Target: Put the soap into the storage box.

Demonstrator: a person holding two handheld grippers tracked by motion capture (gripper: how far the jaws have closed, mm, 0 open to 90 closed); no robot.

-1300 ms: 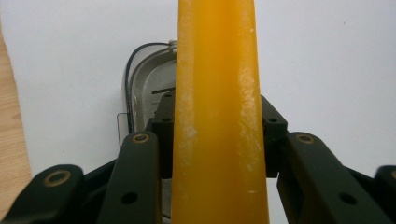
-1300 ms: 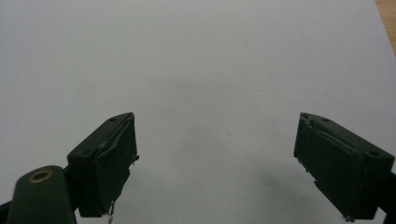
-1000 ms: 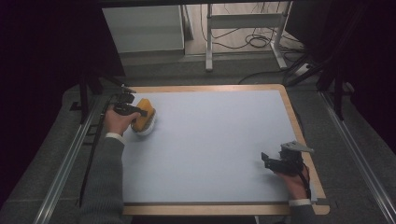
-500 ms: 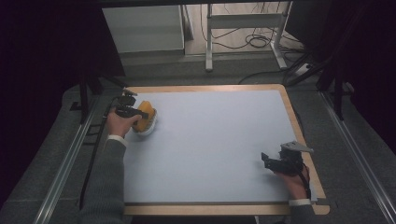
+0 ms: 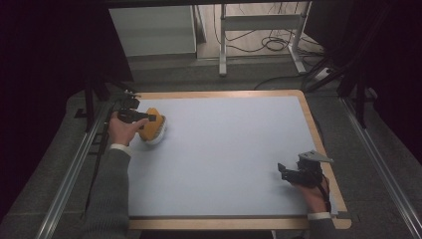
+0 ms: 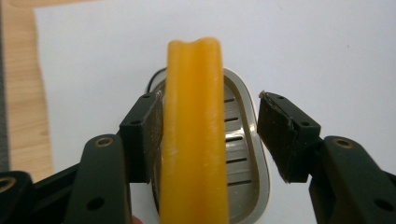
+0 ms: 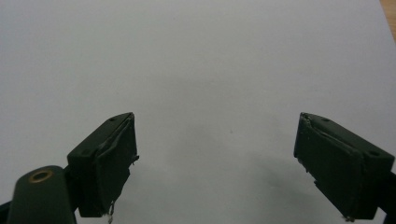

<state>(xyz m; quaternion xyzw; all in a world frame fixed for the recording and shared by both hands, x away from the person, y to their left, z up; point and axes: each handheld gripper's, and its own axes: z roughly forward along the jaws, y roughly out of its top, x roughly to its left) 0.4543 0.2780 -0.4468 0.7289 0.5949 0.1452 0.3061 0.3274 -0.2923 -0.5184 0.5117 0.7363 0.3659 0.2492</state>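
An orange bar of soap (image 6: 194, 130) stands on edge in a white slotted soap dish (image 6: 243, 154) at the far left of the mat. My left gripper (image 6: 210, 112) straddles the bar. Its jaws have just been opening: the left pad (image 6: 152, 135) still lies against the soap, while the right pad (image 6: 275, 135) stands clear of it. In the high view the left gripper (image 5: 149, 118) hovers over the soap (image 5: 151, 128) and dish (image 5: 159, 138). My right gripper (image 5: 282, 172) rests open at the near right, with nothing between its pads (image 7: 217, 135).
A pale blue-grey mat (image 5: 224, 149) covers a wooden board (image 5: 314, 129). Metal rails (image 5: 74, 169) run along both sides. A table frame and cables (image 5: 268, 45) lie on the floor beyond the far edge.
The left hand has barely shifted over the soap, which stays on its dish. The right hand has not moved.
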